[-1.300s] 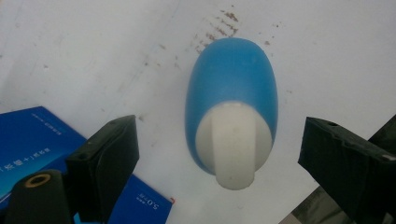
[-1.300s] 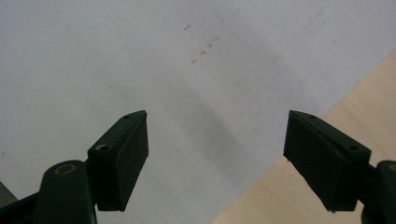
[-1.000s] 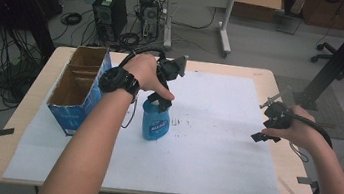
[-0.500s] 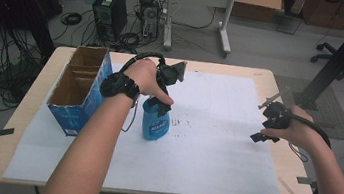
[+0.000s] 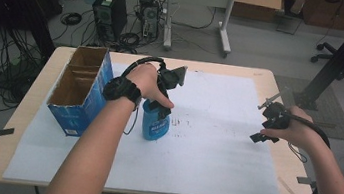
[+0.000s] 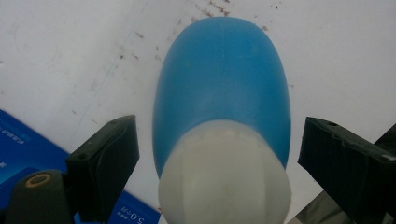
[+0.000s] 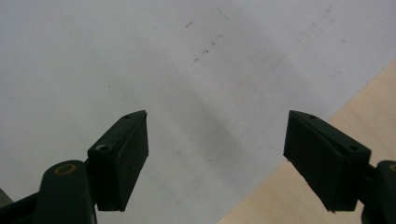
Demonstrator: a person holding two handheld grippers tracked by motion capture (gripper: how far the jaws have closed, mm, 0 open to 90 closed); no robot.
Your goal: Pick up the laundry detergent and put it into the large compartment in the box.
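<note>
**Op A:** I am logging the state now. The left tongs [image 5: 166, 94] are hovering directly over the blue bottle [image 5: 154, 122], which is standing upright on the white paper sheet [image 5: 213, 148] near the middle of the desk [image 5: 281, 91], just beside the blue cardboard box [image 5: 81, 97].

**Op B:** Are they gripping yet?

**Op A:** No. In the left gripper view the jaws are standing apart, one on each side of the bottle's white cap [image 6: 224, 177], with a gap showing on both sides. I am judging this as the approach stage: tongs lined up, closing and lifting not yet done.

**Op B:** And the right side?

**Op A:** The right tongs [image 5: 270, 121] are idling well apart from the bottle, near the right edge of the sheet. In the right gripper view the jaws are spread wide over bare paper, holding nothing.

**Op B:** Where is the bottle going?

**Op A:** I am only guessing: the box is standing open-topped with dividers inside, so it may be the destination. Nothing is in its visible compartments as far as I am seeing.

**Op B:** Any readable text?

**Op A:** The bottle is carrying a pale label [image 5: 158, 124], too blurred to read. On the box, in the left gripper view, I am reading upside-down white print, something like "5.0" [image 6: 132, 216]; the rest is illegible.
</note>
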